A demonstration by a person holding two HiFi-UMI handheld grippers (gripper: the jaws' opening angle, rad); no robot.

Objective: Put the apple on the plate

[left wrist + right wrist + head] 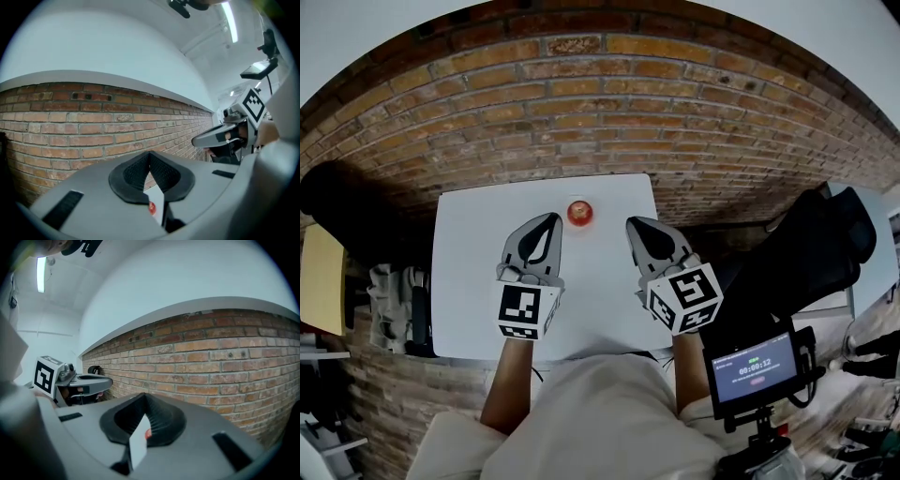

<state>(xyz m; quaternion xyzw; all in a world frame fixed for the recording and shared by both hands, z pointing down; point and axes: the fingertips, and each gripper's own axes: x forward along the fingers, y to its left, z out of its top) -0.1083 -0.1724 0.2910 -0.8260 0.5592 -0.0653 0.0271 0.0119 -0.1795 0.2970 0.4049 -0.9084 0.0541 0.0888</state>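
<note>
A red apple (579, 212) sits on a small pale plate (580, 226) near the far edge of the white table (469, 281). My left gripper (551, 218) hovers just left of the apple and nearer to me, jaws shut with nothing between them. My right gripper (633, 225) hangs to the right of the apple, also shut and empty. In the left gripper view the jaws (150, 154) meet at the tips and the apple (151, 208) peeks through the gap below. The right gripper view shows shut jaws (145, 397) and a sliver of the apple (148, 432).
A brick wall (600, 103) runs behind the table. A black bag (811, 253) sits on the right and a dark shape (347, 202) at the left. A small monitor (755, 367) stands at the lower right, and a yellow panel (319, 277) at the left edge.
</note>
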